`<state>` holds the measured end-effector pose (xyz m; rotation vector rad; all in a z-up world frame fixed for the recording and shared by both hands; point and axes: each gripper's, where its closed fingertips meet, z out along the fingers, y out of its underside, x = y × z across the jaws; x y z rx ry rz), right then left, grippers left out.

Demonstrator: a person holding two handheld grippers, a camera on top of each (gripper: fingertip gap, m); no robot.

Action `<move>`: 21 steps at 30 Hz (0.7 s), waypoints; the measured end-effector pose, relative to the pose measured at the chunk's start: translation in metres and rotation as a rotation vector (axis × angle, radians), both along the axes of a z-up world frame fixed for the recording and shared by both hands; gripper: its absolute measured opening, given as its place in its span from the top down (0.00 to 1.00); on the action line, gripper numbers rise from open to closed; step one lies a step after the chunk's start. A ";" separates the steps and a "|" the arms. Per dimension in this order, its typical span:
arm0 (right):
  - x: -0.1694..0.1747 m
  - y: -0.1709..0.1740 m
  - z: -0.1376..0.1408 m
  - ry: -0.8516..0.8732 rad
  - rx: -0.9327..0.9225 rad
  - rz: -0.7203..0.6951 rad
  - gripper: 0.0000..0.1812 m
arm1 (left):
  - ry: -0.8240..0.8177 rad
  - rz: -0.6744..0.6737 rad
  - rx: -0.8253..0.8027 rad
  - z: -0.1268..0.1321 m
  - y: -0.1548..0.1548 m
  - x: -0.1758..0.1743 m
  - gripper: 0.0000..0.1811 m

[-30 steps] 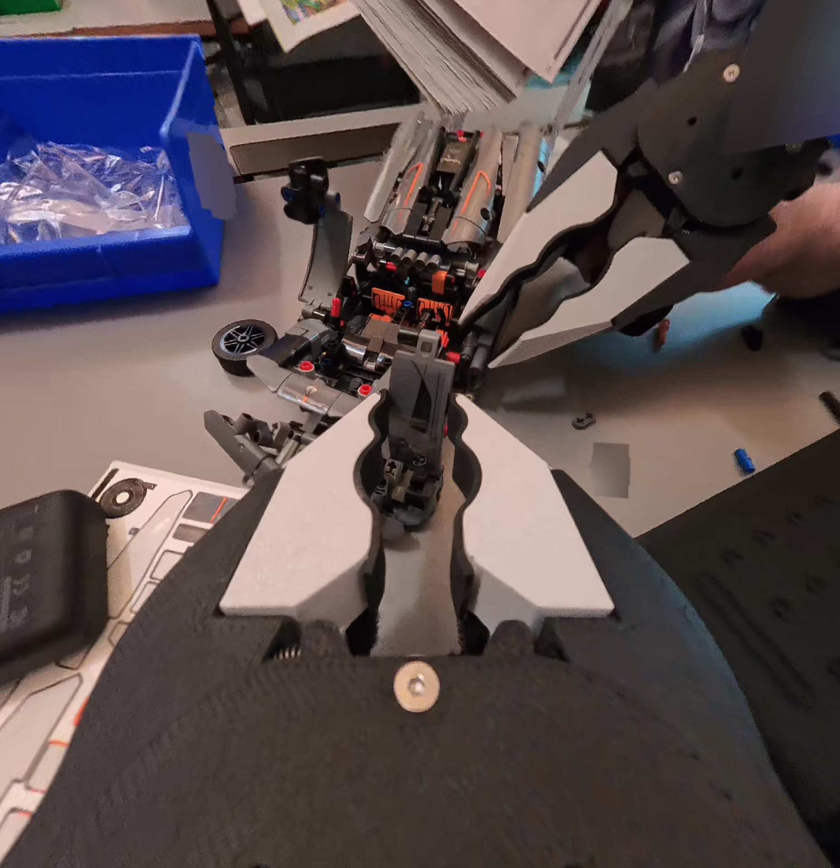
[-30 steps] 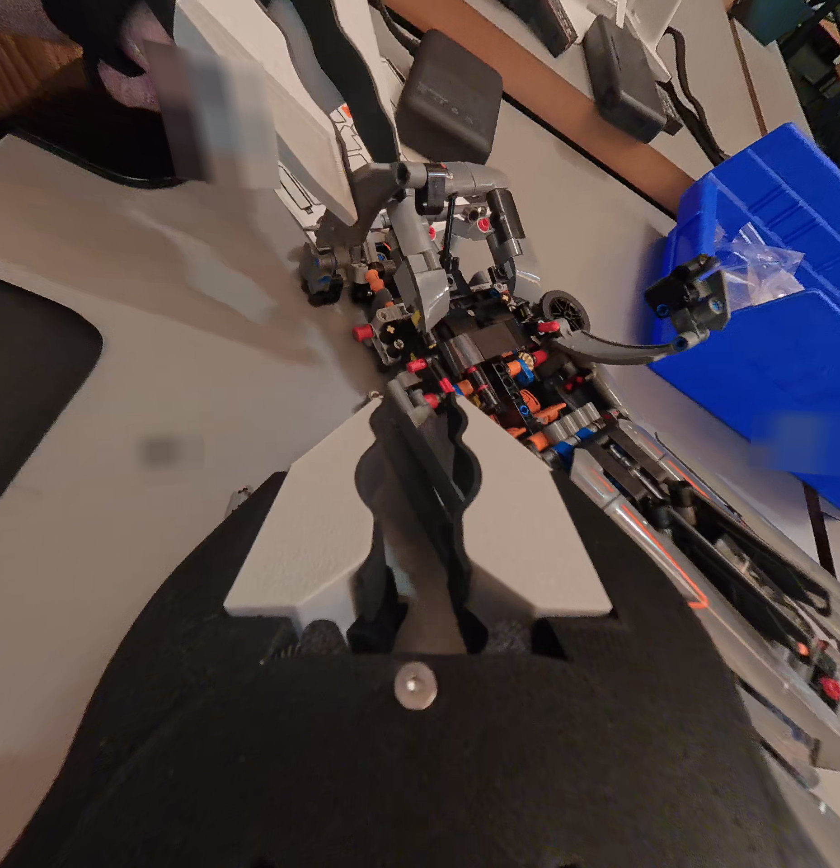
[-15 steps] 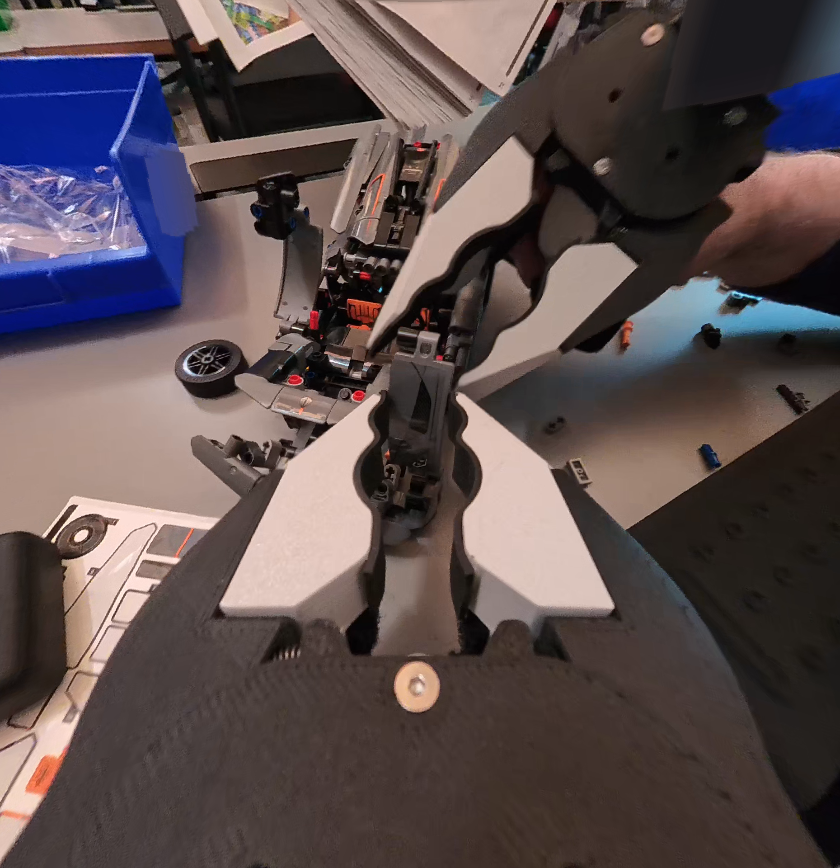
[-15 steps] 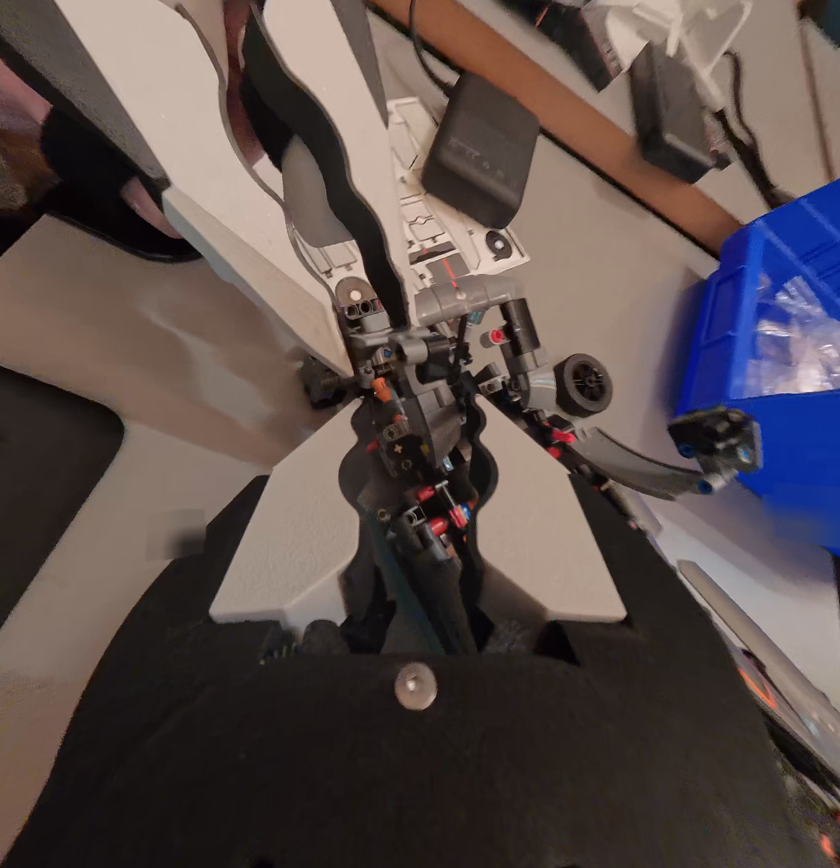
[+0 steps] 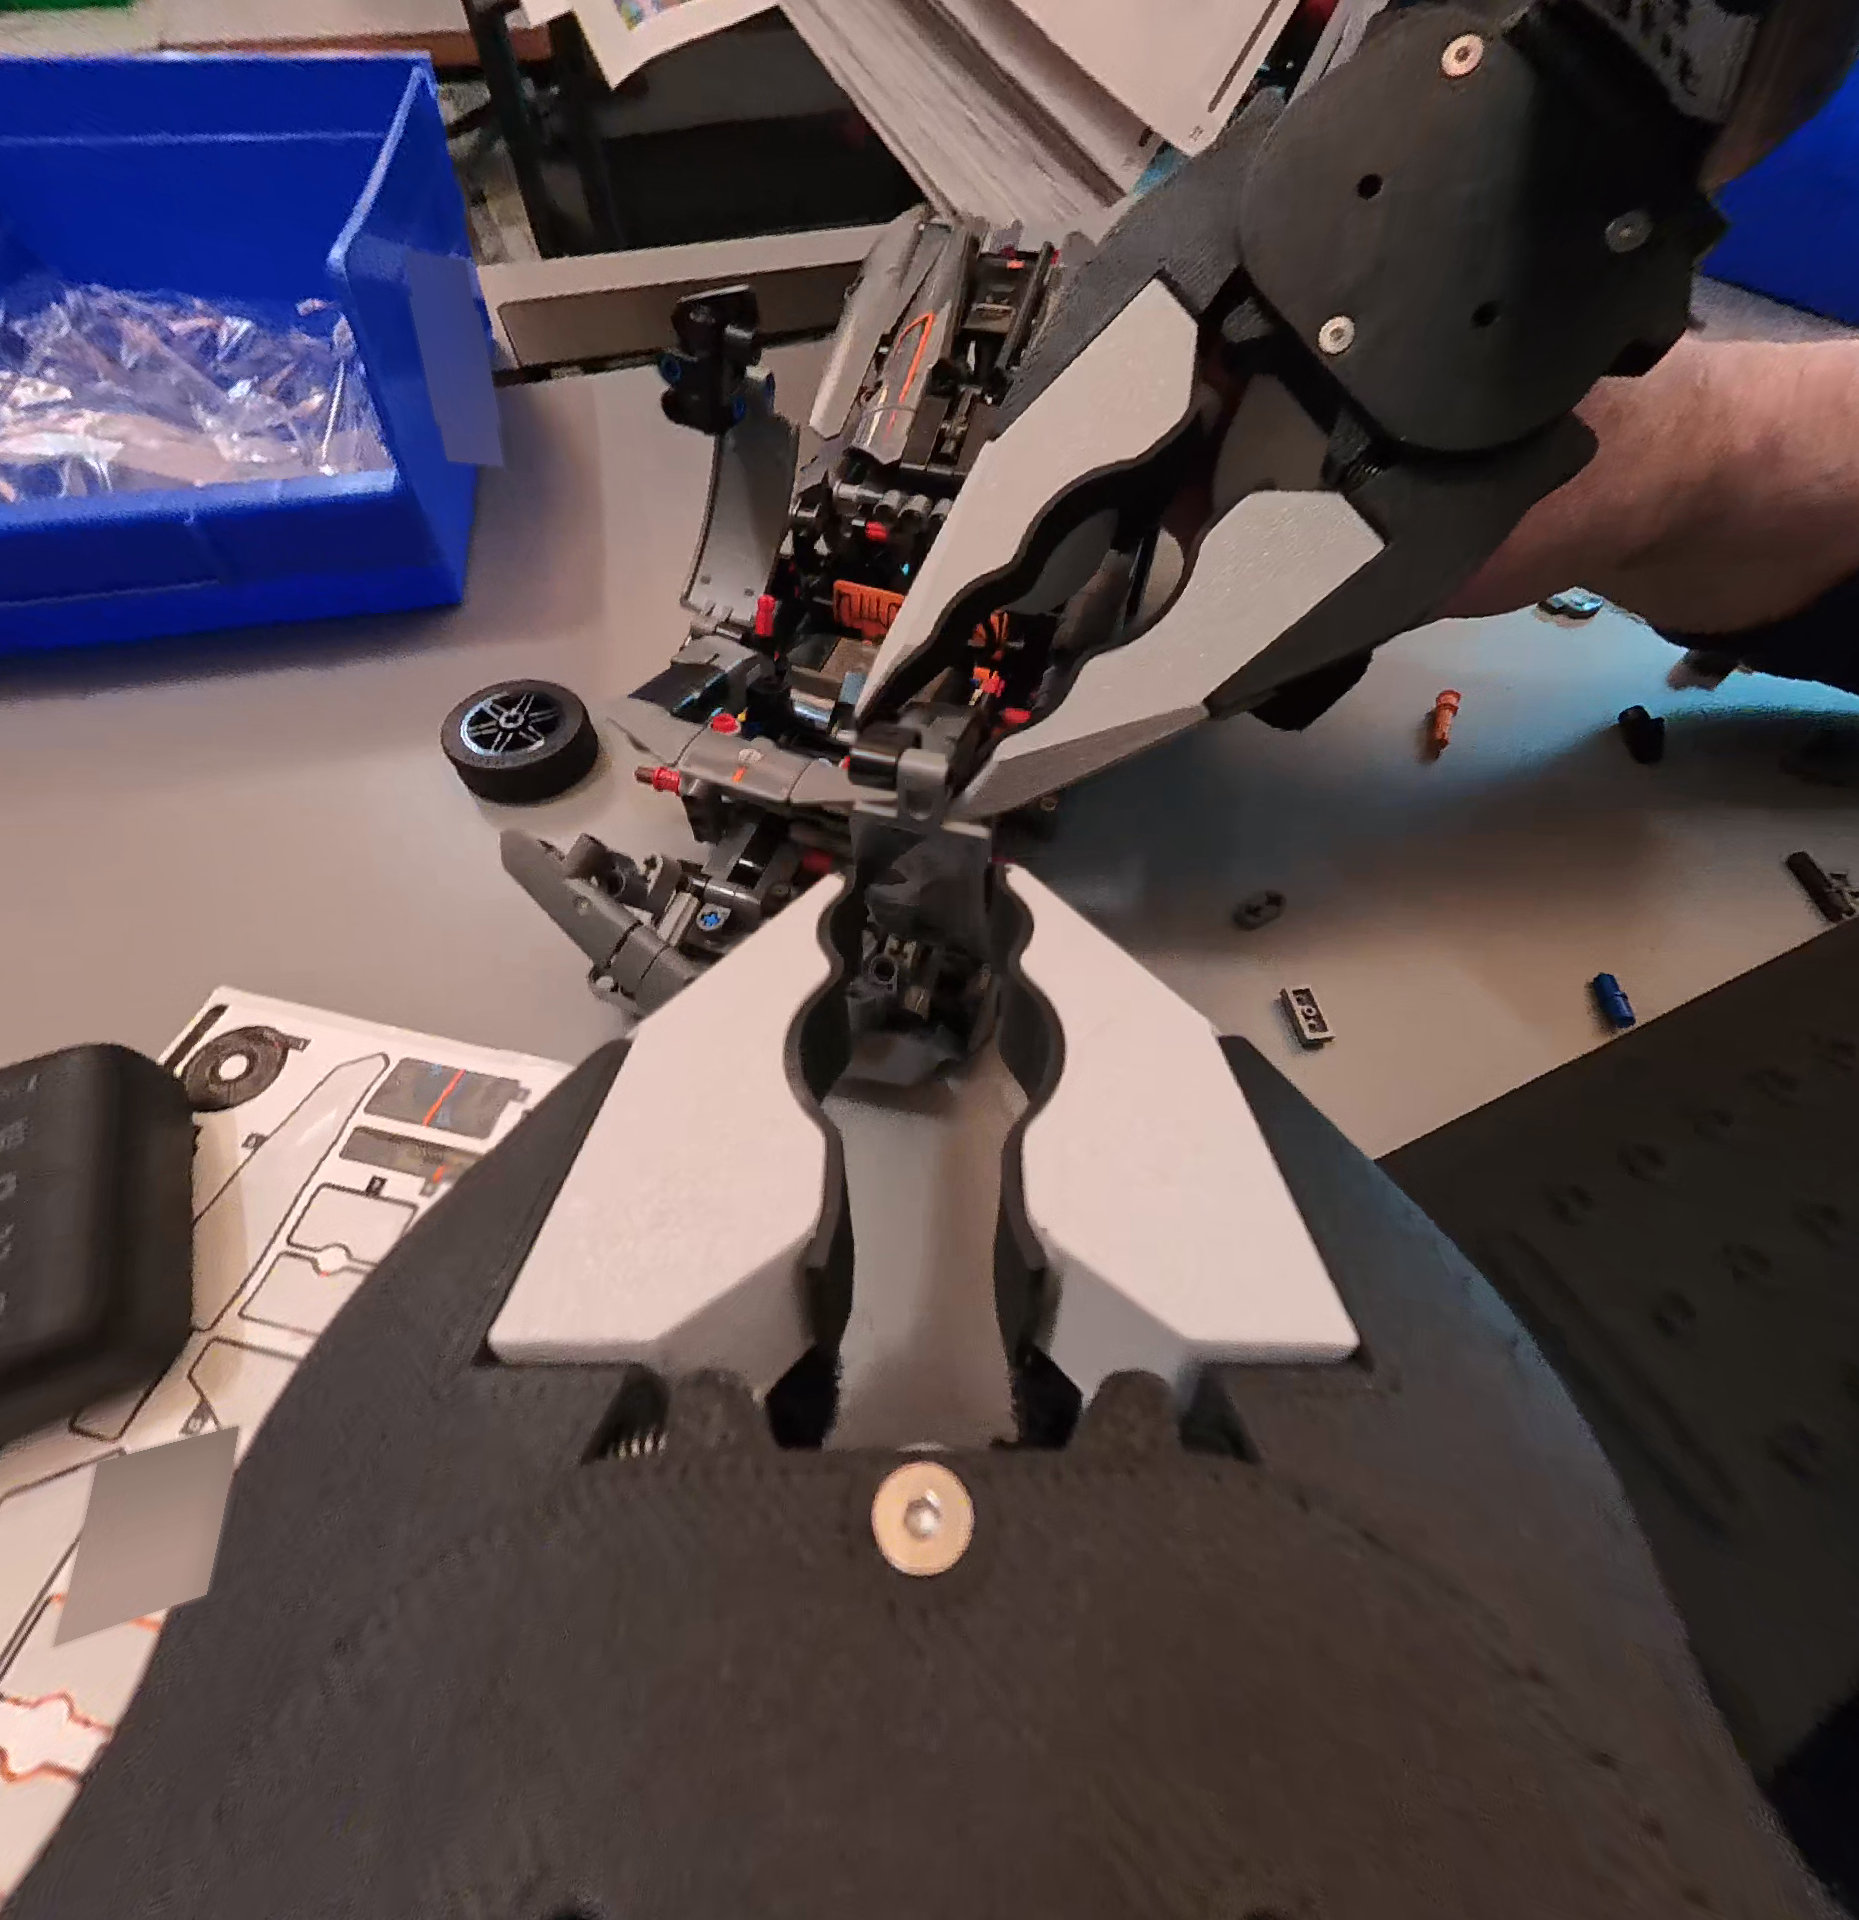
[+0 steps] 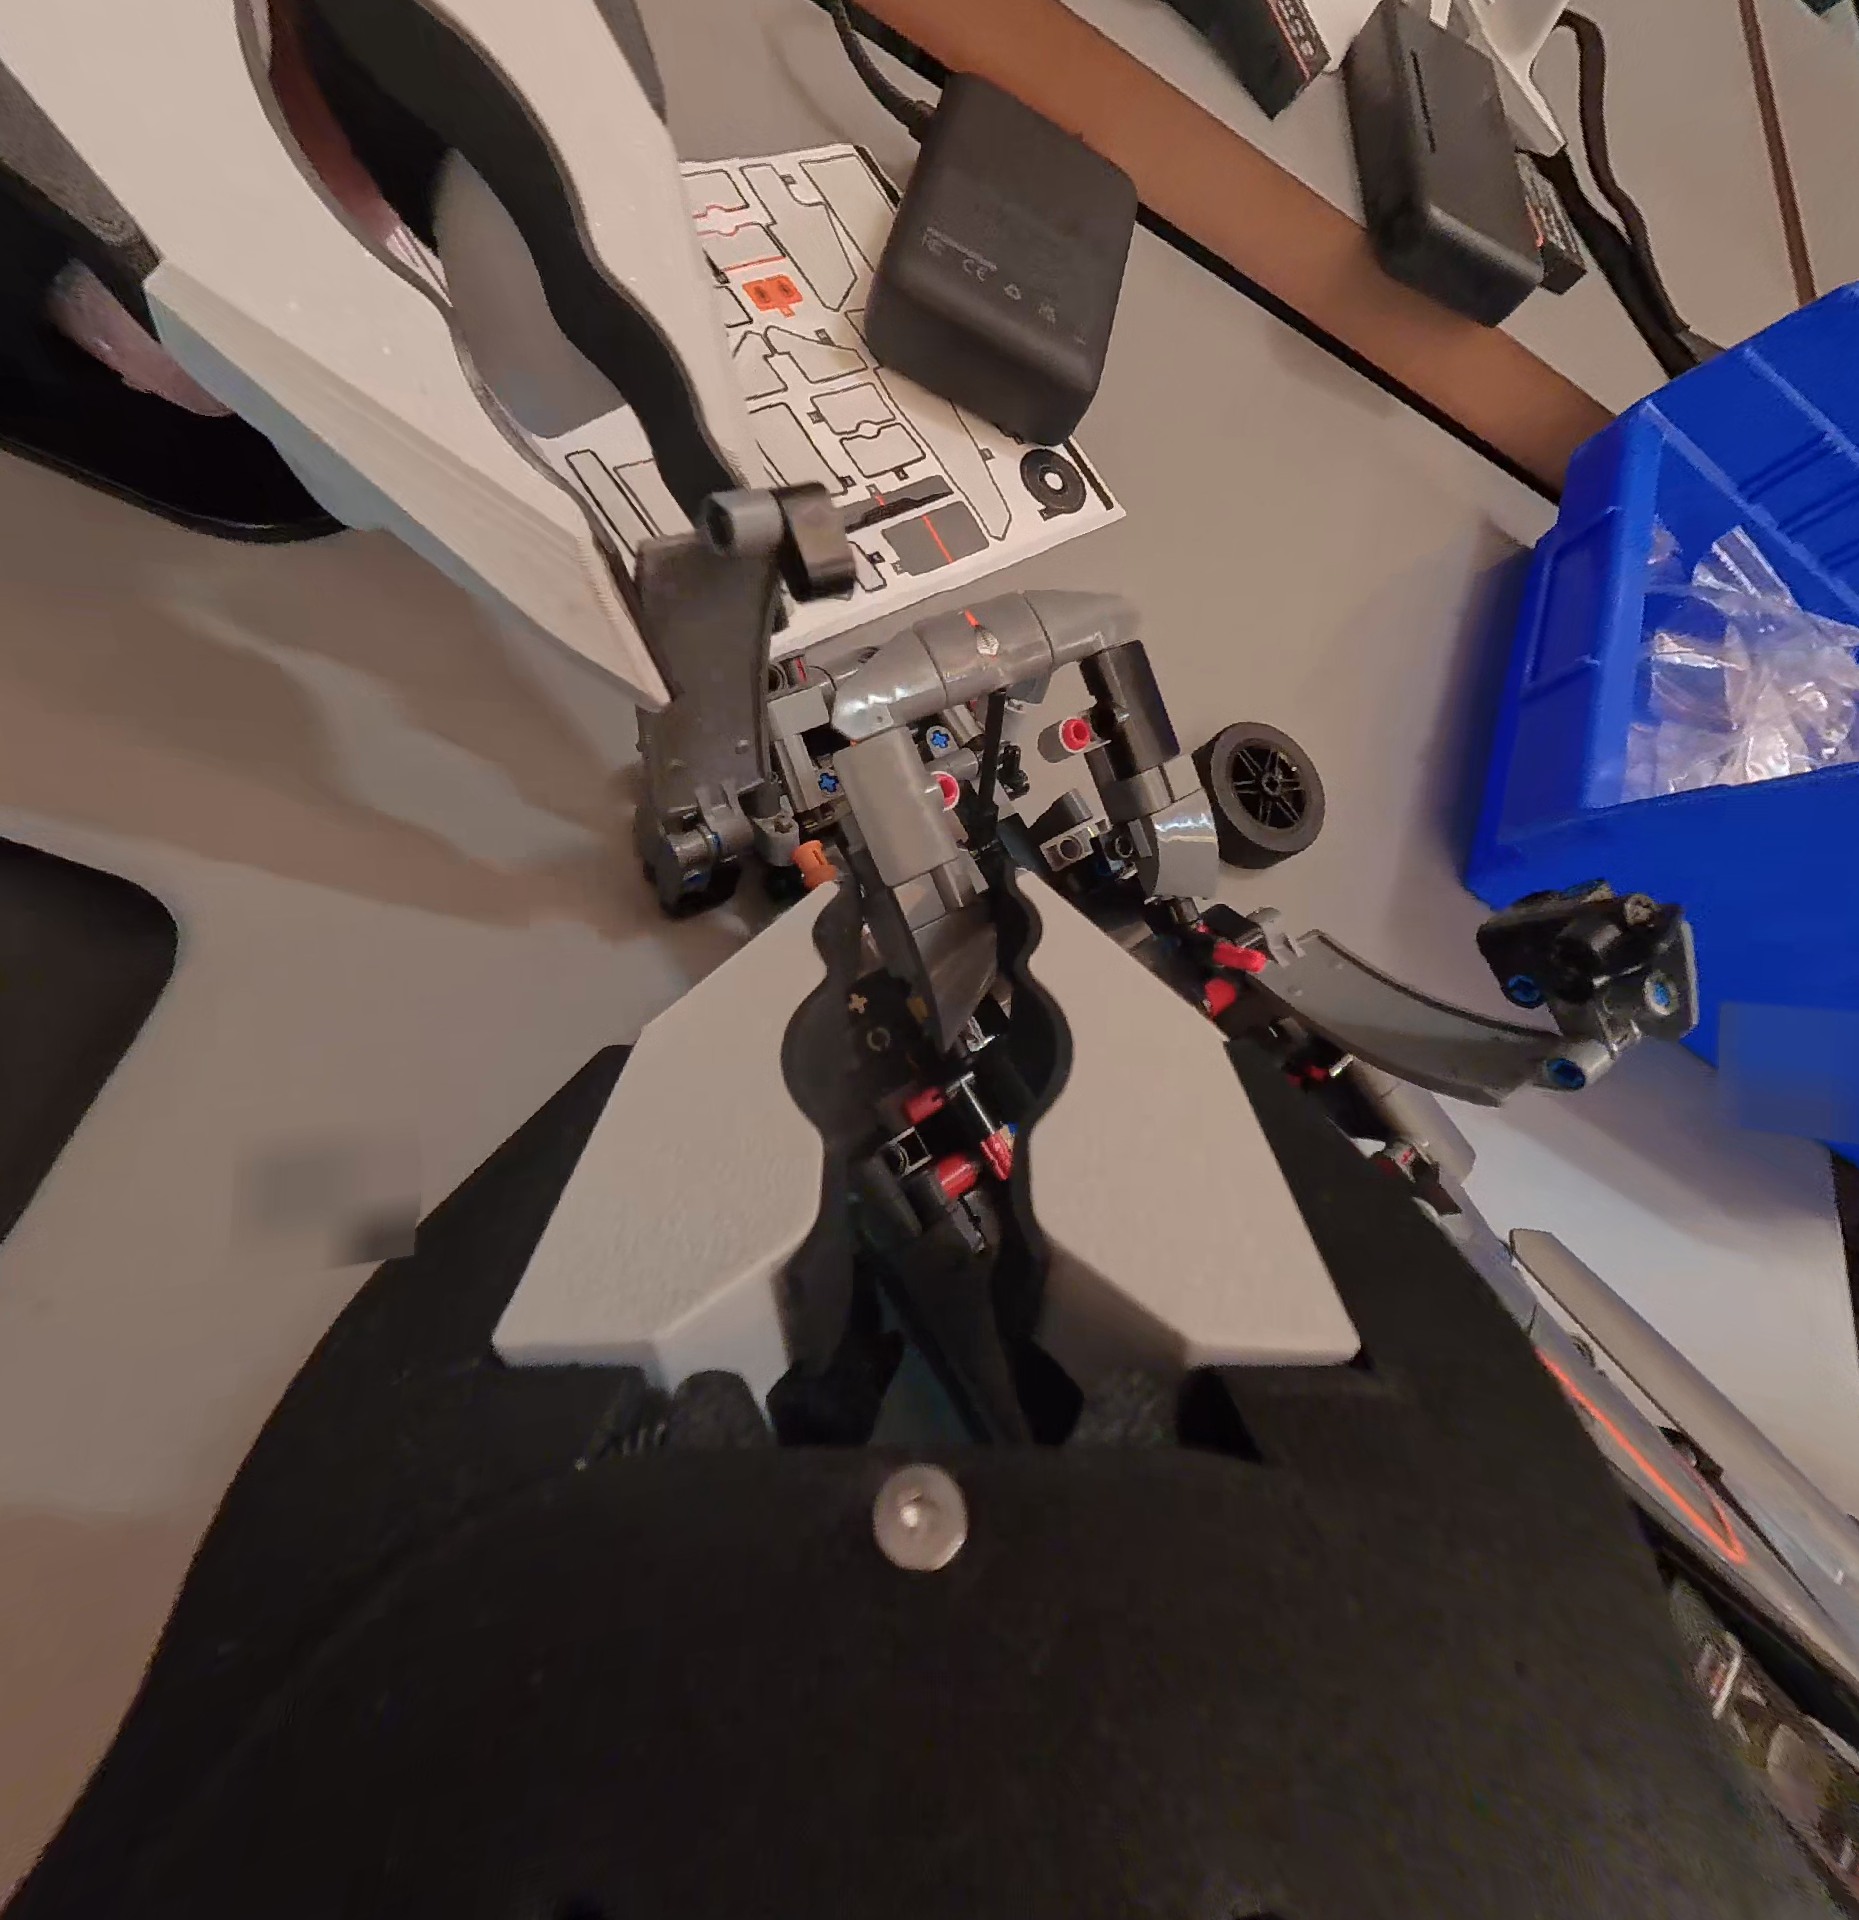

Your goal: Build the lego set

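A partly built grey, black and orange lego car (image 5: 883,468) lies on the grey table; it also shows in the right wrist view (image 6: 987,748). My left gripper (image 5: 920,883) is shut on a dark grey lego sub-assembly (image 5: 909,977), held against the car's near end. In the right wrist view, the left gripper (image 6: 634,623) reaches in from the upper left with that dark grey piece (image 6: 707,644). My right gripper (image 6: 920,904) is shut on the car's side structure, with black and red parts between its jaws. It reaches in from the upper right in the left wrist view (image 5: 914,764).
A loose wheel (image 5: 520,740) lies left of the car. A blue bin (image 5: 208,343) with plastic bags stands at the far left. A sticker sheet (image 5: 364,1122) and a black power bank (image 5: 63,1216) lie near left. Small loose pieces (image 5: 1304,1013) and a black mat (image 5: 1683,1195) are on the right. Tip to tip, the grippers are about 5 cm apart. The right tips stand about 12 cm off the loose wheel (image 5: 520,740). Seen from the right wrist view (image 6: 1245,776) as well.
My right gripper has moved along the car toward its near end and closed around its side there. My left gripper still holds the dark grey piece, now against the car.
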<state>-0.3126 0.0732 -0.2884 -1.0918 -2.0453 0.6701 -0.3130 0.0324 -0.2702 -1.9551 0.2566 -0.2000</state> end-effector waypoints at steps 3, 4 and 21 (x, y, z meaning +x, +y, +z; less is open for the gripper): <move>0.001 0.003 0.000 -0.002 -0.002 -0.007 0.87 | -0.020 0.026 -0.045 -0.006 -0.004 -0.006 0.89; 0.001 0.004 0.000 -0.001 -0.011 -0.008 0.87 | -0.032 0.030 -0.056 -0.007 -0.006 -0.007 0.89; 0.007 0.009 0.000 -0.024 -0.061 -0.008 0.87 | -0.126 0.032 -0.090 -0.003 -0.013 -0.011 0.86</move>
